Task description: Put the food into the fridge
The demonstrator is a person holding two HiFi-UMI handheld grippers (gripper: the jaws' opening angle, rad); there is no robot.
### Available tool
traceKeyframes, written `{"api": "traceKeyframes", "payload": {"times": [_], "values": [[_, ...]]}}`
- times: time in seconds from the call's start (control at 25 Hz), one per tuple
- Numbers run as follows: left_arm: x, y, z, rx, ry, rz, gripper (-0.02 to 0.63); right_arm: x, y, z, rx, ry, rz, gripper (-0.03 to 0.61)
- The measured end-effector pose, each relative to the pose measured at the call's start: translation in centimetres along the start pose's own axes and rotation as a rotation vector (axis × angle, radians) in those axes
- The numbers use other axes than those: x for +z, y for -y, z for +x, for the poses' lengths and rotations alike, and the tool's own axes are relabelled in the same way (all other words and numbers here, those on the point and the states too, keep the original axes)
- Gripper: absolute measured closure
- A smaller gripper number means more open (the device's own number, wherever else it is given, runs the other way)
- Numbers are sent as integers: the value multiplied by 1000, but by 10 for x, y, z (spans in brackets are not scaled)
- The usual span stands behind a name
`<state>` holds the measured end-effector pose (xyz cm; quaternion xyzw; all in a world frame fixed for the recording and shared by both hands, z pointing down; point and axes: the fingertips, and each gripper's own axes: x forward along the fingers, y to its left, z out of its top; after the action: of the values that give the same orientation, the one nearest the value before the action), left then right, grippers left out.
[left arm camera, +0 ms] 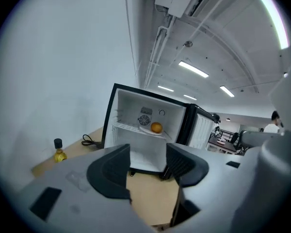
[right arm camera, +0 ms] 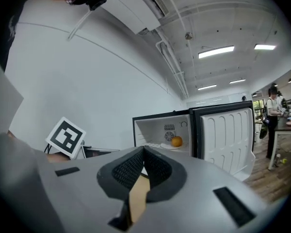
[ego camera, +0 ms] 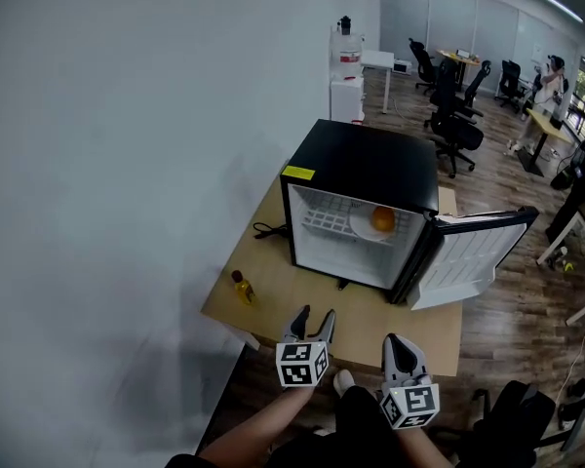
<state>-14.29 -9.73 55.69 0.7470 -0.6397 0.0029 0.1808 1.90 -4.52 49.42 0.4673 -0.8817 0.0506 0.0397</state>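
Observation:
A black mini fridge stands on a wooden table with its door swung open to the right. On its wire shelf an orange rests on a white plate; the orange also shows in the left gripper view and the orange in the right gripper view. My left gripper hovers over the table's near edge in front of the fridge, and this left gripper is open and empty. My right gripper is beside it. That right gripper is shut, its pads meeting with nothing held.
A small bottle of yellow liquid stands near the table's left front corner. A black cable lies left of the fridge. A white wall runs along the left. Office chairs, desks and a person are far behind.

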Motion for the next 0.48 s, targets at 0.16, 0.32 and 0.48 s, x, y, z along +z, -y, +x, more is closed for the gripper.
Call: {"api": "traceKeyframes", "payload": {"times": [0.16, 0.32, 0.48], "values": [[-1, 21, -60, -42, 45, -46, 583, -10, -26, -24, 12, -20, 1, 518], [-2, 38, -111, -51, 87, -45, 594, -14, -31, -43, 13, -35, -15, 518], [-3, 54, -142, -36, 124, 24, 595, -11, -34, -56, 5, -34, -20, 518]]}}
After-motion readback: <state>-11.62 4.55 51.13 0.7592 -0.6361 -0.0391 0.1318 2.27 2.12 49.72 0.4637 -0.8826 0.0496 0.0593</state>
